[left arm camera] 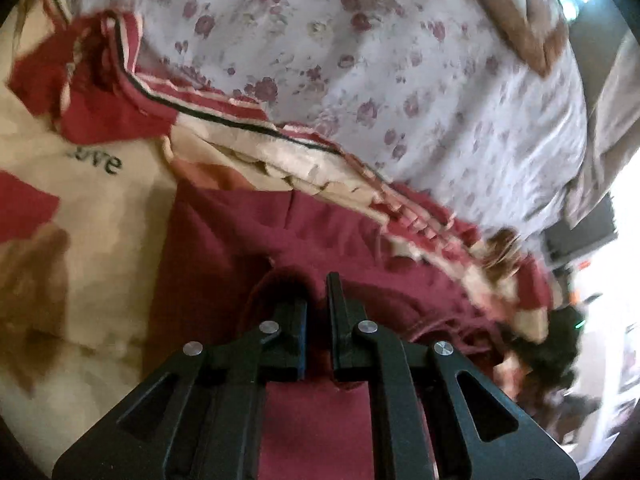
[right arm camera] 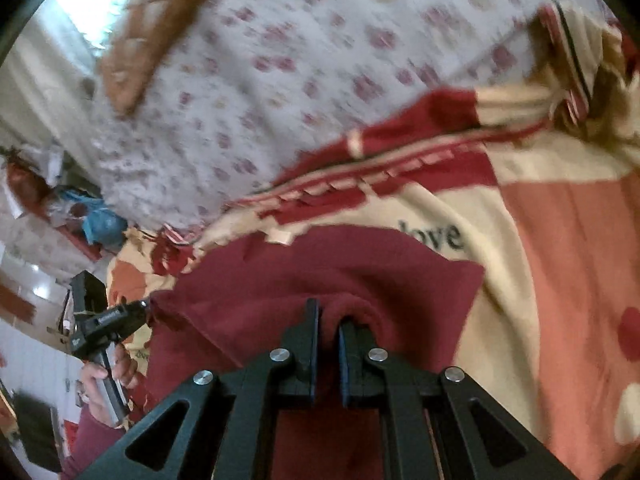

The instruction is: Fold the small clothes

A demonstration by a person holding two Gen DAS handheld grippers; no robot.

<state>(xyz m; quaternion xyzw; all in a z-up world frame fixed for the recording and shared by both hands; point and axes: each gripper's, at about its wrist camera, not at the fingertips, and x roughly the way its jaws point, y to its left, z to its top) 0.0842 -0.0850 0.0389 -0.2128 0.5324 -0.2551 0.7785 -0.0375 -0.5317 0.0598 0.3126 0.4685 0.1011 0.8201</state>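
Floral-sheeted bed (left arm camera: 400, 60), cream-and-red blanket (left arm camera: 100, 208), maroon garment (left arm camera: 248, 240) on top

Bed and bright room edge

Ahead of the jaws lies a cream-and-red blanket (right arm camera: 560, 240) printed "love", and beyond it a white floral sheet (left arm camera: 360, 60) with a brown-and-cream cushion (right arm camera: 152, 40) at its far side. Strong daylight (left arm camera: 628, 240) washes out the room's edge (details there are blurred); pale floor (right arm camera: 28, 280) shows left of the jaws.
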